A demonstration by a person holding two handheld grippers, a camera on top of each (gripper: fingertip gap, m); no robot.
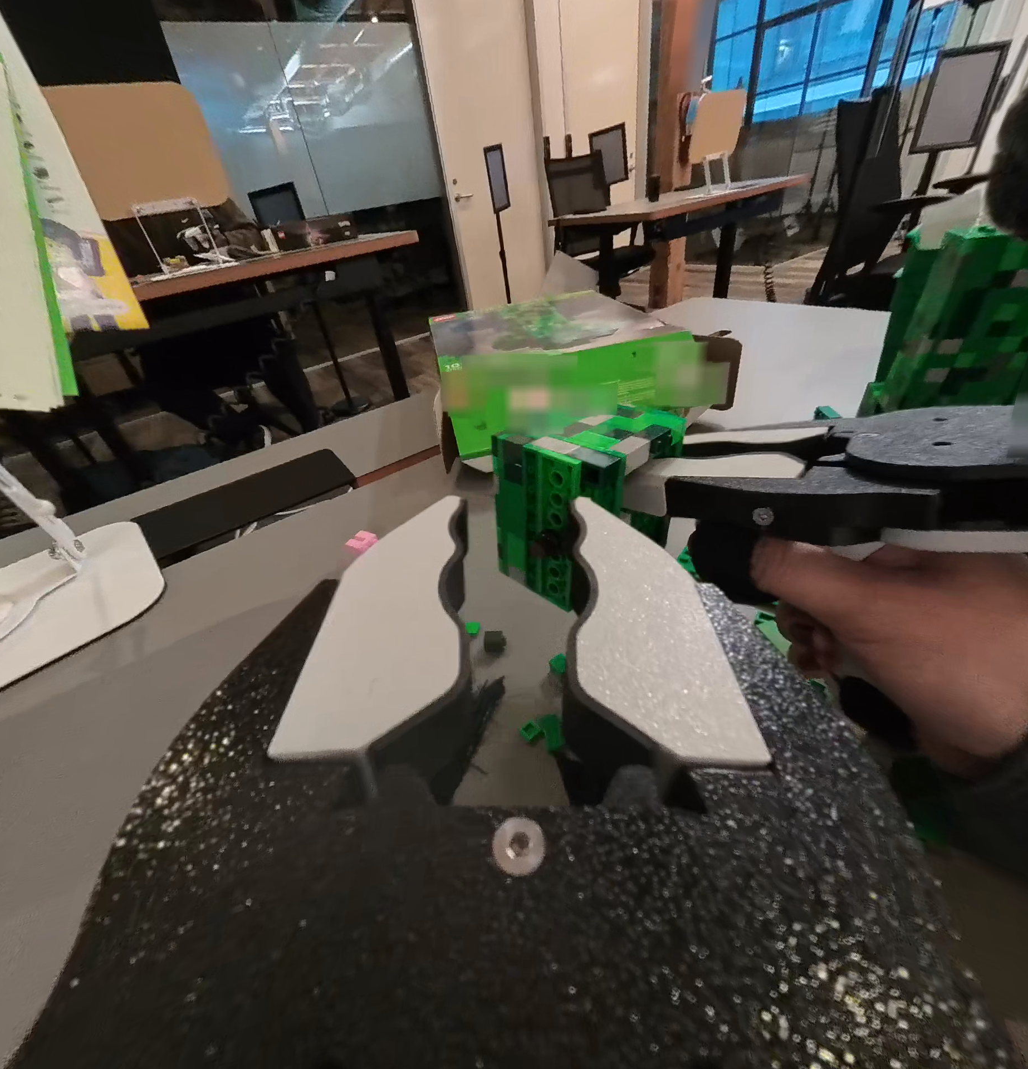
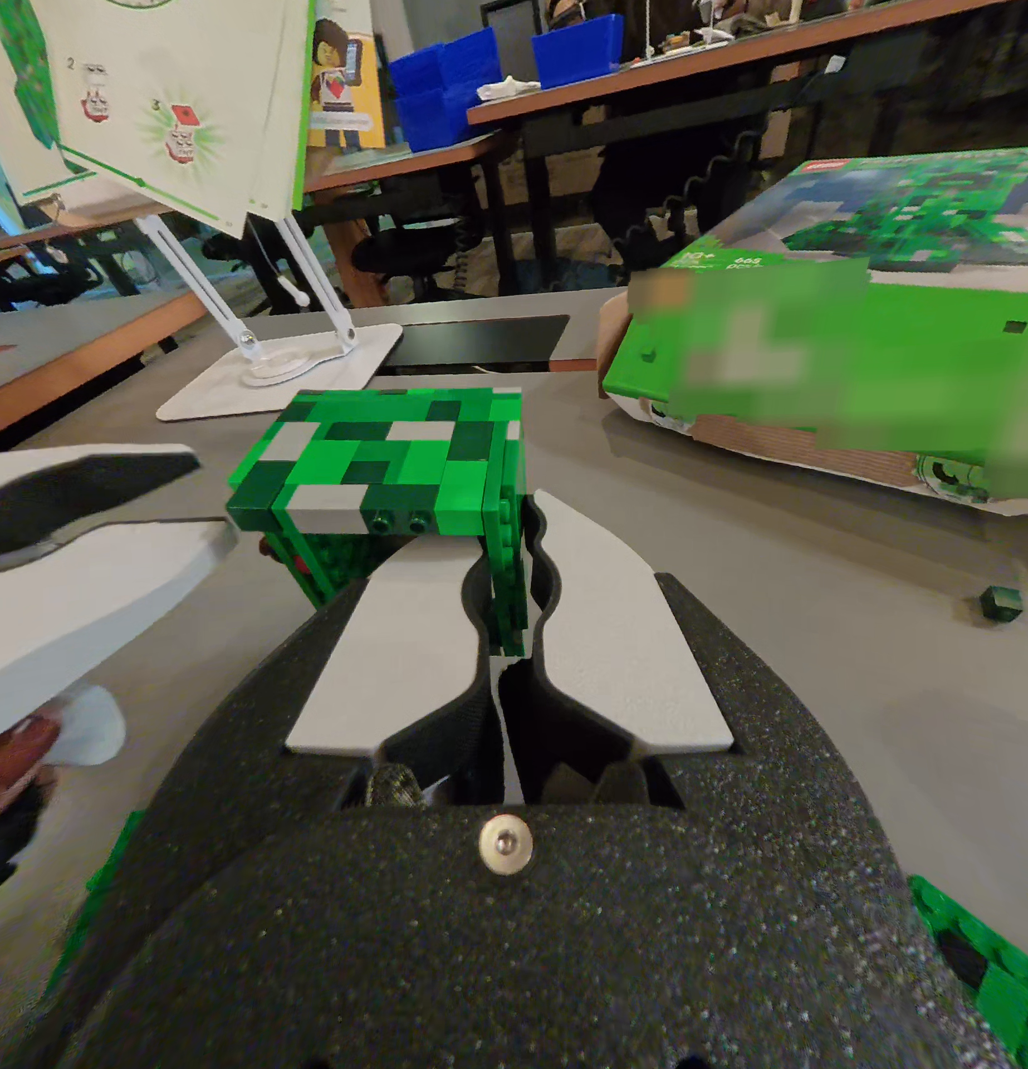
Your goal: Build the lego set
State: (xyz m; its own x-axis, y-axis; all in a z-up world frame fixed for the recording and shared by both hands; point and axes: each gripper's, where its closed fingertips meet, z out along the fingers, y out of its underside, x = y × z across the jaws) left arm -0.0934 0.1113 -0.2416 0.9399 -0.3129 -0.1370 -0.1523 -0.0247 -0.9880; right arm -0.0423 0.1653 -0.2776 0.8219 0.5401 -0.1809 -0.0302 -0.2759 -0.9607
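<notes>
A green, dark green and grey Lego block [image 2: 384,457] is held just above the grey table [image 2: 760,607]. My right gripper [image 2: 507,523] is shut on the block's right side wall. In the left wrist view it comes in from the right [image 1: 671,463], held by a hand [image 1: 882,648], gripping the block [image 1: 535,509]. My left gripper [image 1: 520,509] is open, its fingertips on either side of the block's lower studded beam. It shows at the left of the right wrist view [image 2: 216,497], at the block's left corner.
The green Lego box [image 2: 847,347] lies behind on the right. An instruction booklet [image 2: 170,104] hangs on a white stand [image 2: 286,370] at the left. A tall green built model [image 1: 974,324] stands at the right. Loose small pieces [image 1: 494,639] and a pink piece [image 1: 361,542] lie on the table. Tip to tip, the grippers are about 8 centimeters apart.
</notes>
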